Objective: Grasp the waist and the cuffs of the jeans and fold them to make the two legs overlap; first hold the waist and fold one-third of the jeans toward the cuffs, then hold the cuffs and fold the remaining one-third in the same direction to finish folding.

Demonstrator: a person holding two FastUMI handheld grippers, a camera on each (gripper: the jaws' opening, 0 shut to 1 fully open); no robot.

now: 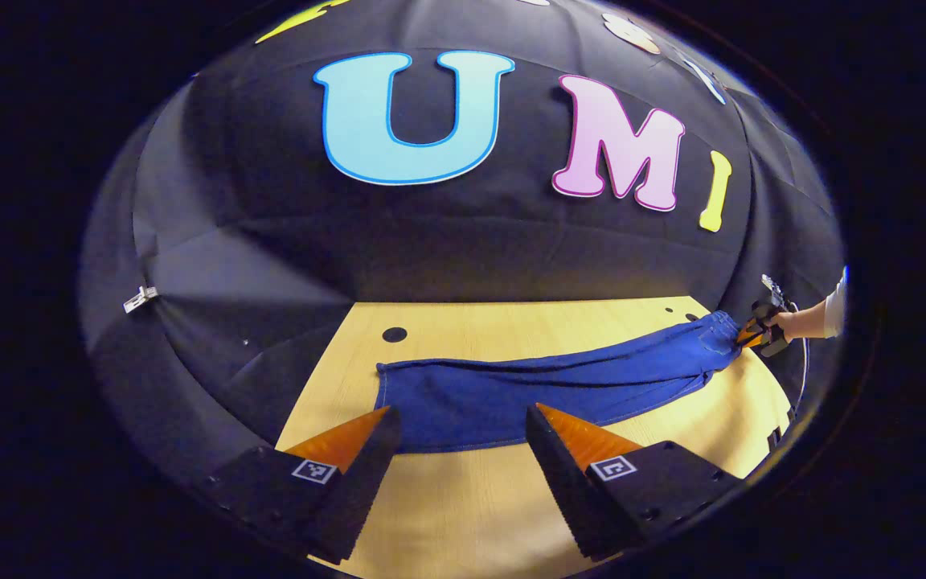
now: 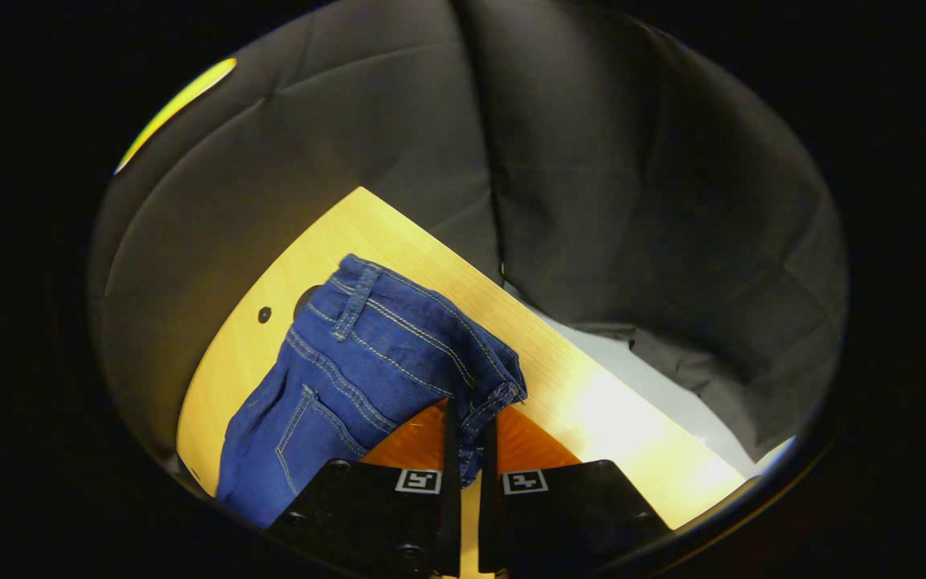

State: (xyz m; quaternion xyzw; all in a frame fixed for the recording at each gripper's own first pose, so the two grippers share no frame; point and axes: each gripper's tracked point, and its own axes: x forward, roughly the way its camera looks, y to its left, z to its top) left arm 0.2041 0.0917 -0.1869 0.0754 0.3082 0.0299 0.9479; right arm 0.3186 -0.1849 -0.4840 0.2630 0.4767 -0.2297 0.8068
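Blue jeans (image 1: 527, 386) lie stretched flat across the wooden table (image 1: 471, 507), legs overlapping. The cuff end (image 1: 399, 394) is nearest my left gripper (image 1: 463, 410), which stands open just above the table, its fingertips reaching the cuffs' near edge. At the far right, my right gripper (image 1: 762, 331), held by a hand (image 1: 801, 322), grips the waist. In the right gripper view the waistband (image 2: 431, 322) with its belt loops bunches up on the table (image 2: 592, 394), and my right gripper (image 2: 469, 418) is shut on the waist's near corner.
A round hole (image 1: 394, 334) lies in the tabletop behind the cuffs, and a small hole (image 2: 264, 314) lies near the waist. Black cloth walls ring the table closely. A white clip (image 1: 140, 299) hangs on the left wall. The table's edge (image 2: 559, 322) runs just beyond the waist.
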